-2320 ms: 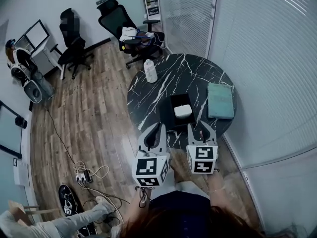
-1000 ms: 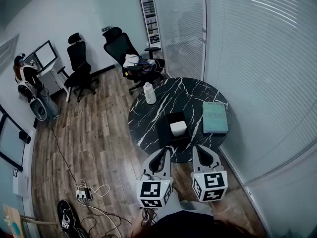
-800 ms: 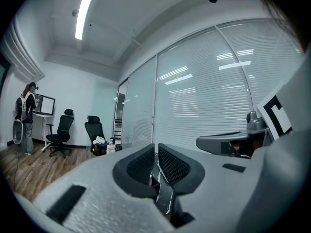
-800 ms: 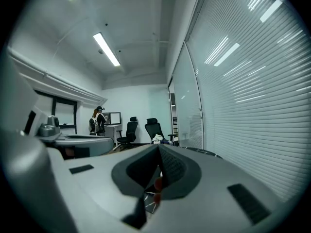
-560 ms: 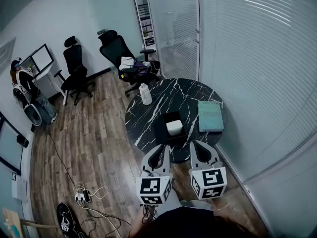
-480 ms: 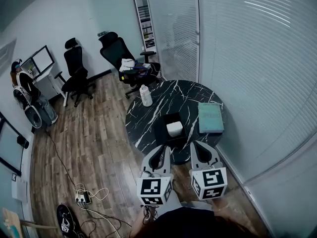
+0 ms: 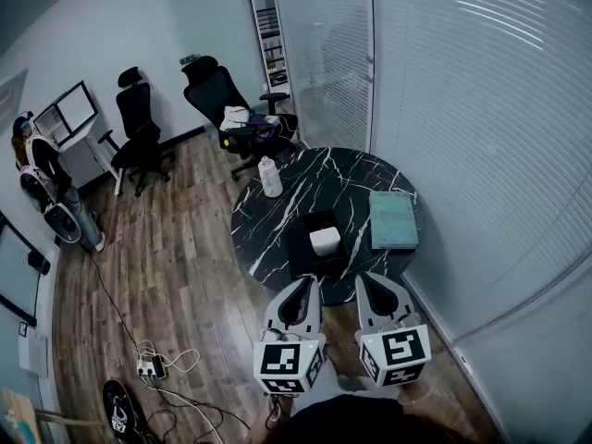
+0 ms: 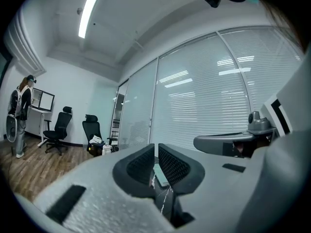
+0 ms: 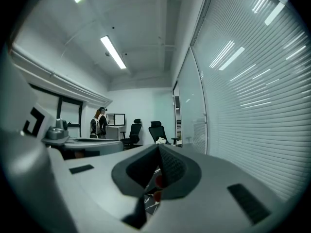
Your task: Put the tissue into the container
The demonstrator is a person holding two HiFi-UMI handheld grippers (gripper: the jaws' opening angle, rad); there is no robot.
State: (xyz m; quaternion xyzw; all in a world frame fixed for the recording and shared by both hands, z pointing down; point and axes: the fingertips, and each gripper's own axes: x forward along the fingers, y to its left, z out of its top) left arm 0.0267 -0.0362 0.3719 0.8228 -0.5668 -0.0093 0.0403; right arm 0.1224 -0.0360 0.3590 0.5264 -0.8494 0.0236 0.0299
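Clearly, we see the white tissue point(image 7: 326, 240) lying inside the black container point(image 7: 303, 250) on the counter point(image 7: 344, 179). Just short of the container, our left tongs point(image 7: 301, 289) are nearer than our right tongs point(image 7: 370, 285), and both are closed and empty.

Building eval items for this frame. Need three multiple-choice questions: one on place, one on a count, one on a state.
1. Where is the tissue? A on a stool; B in the black container; C on a windowsill.
2. How many office chairs stand near the far wall? A none; B two; C four.
3. The right gripper is: A wide open; B shut on the tissue; C shut, empty.

Key: B, the white tissue sits inside the container; B, two black chairs show in the head view; C, its jaws meet with nothing between them.
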